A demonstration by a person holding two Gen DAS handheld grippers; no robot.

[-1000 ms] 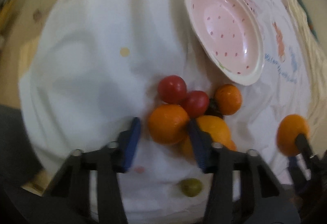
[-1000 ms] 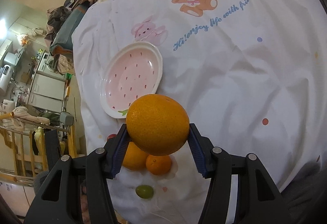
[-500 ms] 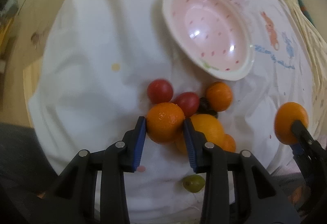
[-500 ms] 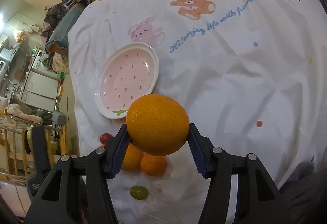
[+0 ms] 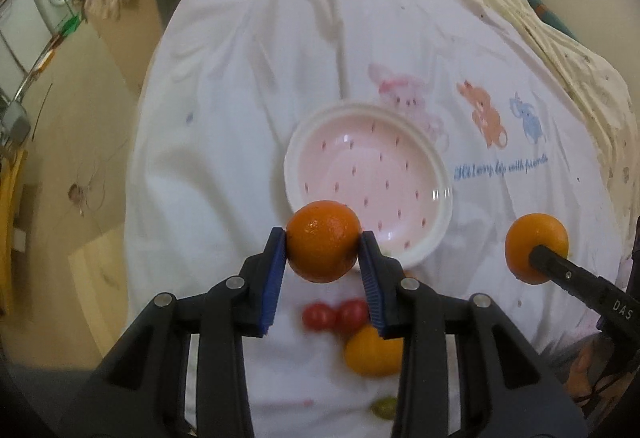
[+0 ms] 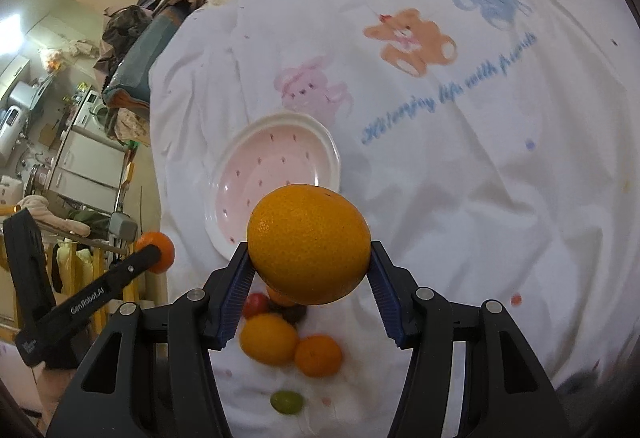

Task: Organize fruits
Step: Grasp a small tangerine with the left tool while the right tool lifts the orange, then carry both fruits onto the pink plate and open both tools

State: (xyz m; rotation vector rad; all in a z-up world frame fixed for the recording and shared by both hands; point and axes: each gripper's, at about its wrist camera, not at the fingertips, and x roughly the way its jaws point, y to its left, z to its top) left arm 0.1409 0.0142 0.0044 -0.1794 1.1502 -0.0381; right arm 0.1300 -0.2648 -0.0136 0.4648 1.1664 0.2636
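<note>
My left gripper (image 5: 323, 252) is shut on a small orange (image 5: 323, 240) and holds it above the near rim of the pink strawberry-pattern plate (image 5: 372, 174). My right gripper (image 6: 310, 262) is shut on a larger orange (image 6: 308, 244), held in the air right of the plate (image 6: 276, 174); it shows in the left wrist view too (image 5: 536, 248). Below on the white sheet lie two red tomatoes (image 5: 336, 314), a yellow-orange fruit (image 5: 372, 352), a small orange (image 6: 318, 354) and a green grape (image 6: 286, 401). The plate holds nothing.
The white printed sheet (image 5: 240, 118) covers a bed with cartoon animals (image 6: 412, 38) beyond the plate. The bed's left edge drops to a wooden floor (image 5: 80, 158). Clutter and appliances (image 6: 60, 142) stand at the far left.
My left gripper closed on the small orange and lifted it from the fruit pile up toward the plate. My right gripper kept its orange and barely moved.
</note>
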